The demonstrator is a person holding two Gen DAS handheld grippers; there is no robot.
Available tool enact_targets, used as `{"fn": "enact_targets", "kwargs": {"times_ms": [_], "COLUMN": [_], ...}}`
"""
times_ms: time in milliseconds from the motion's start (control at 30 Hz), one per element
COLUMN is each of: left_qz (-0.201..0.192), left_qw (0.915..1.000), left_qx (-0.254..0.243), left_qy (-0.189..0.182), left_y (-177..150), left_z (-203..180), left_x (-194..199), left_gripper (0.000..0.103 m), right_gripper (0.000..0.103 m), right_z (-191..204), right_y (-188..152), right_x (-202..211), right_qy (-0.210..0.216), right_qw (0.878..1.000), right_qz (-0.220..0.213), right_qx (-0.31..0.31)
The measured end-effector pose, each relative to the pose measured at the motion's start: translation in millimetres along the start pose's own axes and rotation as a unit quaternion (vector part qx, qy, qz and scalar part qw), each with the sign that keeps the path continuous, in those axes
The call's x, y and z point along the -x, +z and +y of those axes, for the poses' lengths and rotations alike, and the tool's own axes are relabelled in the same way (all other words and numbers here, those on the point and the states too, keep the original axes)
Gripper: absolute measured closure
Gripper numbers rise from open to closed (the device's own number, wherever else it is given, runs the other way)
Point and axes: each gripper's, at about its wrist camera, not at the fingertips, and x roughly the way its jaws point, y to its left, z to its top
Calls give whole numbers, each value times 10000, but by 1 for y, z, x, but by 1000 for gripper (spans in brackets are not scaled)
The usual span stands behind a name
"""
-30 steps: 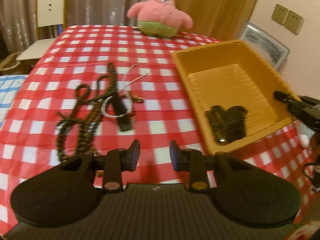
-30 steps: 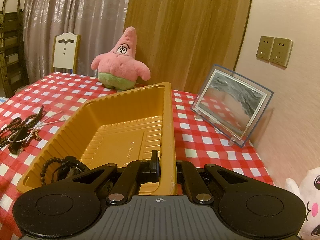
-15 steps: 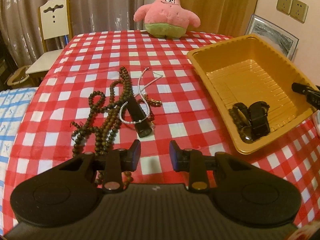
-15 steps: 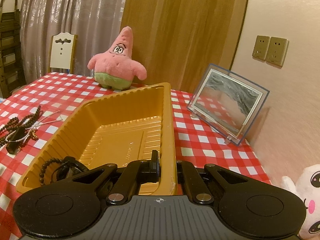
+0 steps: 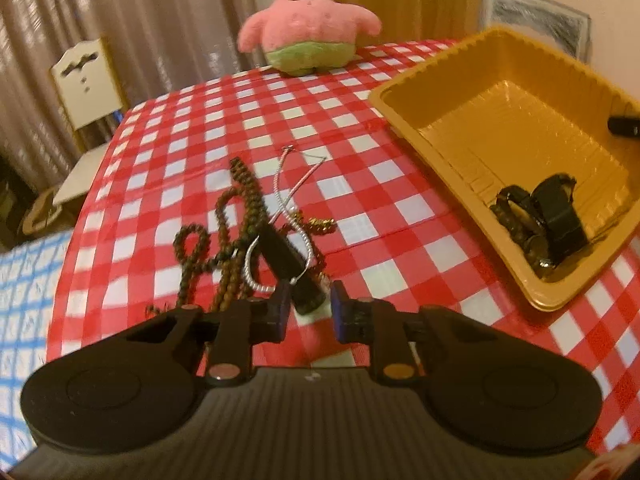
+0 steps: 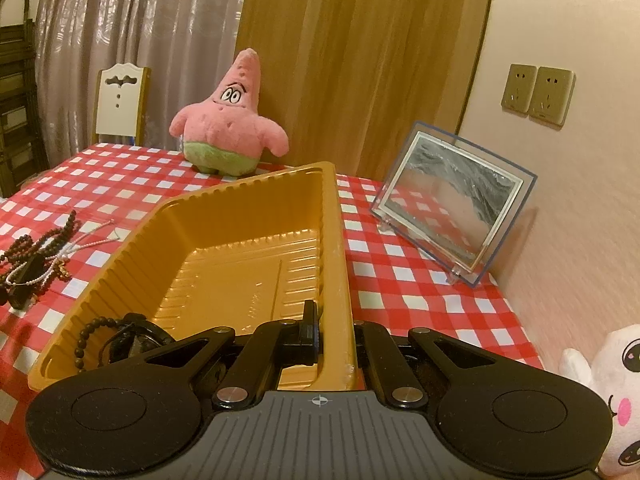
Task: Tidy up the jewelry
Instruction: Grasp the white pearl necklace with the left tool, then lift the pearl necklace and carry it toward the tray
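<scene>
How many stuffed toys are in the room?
2. A pink starfish plush sits at the table's far edge; a white plush shows partly at the lower right. Others may be out of view.

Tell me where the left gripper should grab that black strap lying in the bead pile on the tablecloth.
Take the black strap at its near free end, coming down from above. That end pokes clear of the brown beads; farther up, the silver chain crosses it. The left gripper, its jaws just narrowing, already straddles that end without pressing on it.
</scene>
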Motion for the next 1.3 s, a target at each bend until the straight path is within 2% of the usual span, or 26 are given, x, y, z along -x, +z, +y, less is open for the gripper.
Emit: {"fn": "enact_targets", "kwargs": {"times_ms": [300,567,767,1000,1133,1300], "left_qz": [137,217,213,64,-60,-278], "left_qw": [9980,9914,9852,9903,9958,9979], "left_qx": [-608,-1230,-1569,-1216,-747,-310], "left_qy": [99,395,649,665,533,498], "left_y": [18,23,21,24,28,42], "left_z": [-8,-18,-25,-11,8,38], "left_x": [-32,-47,-51,-38,-21,-5], "left_gripper": [88,91,100,100,100,100], "right_gripper": [100,100,100,100,100,100], "right_z": [-2,-2,-3,-3,-3,-3], "right_y": [0,-1,-2,-2,-2,-3], "right_x": [-3,-3,-4,-4,-4,-4], "right_qy": [-1,-4,0,1,2,5], "right_qw": [10000,10000,10000,10000,10000,10000], "right_qz": [29,33,42,44,42,36], "right_qx": [-30,-55,-80,-80,-75,-62]}}
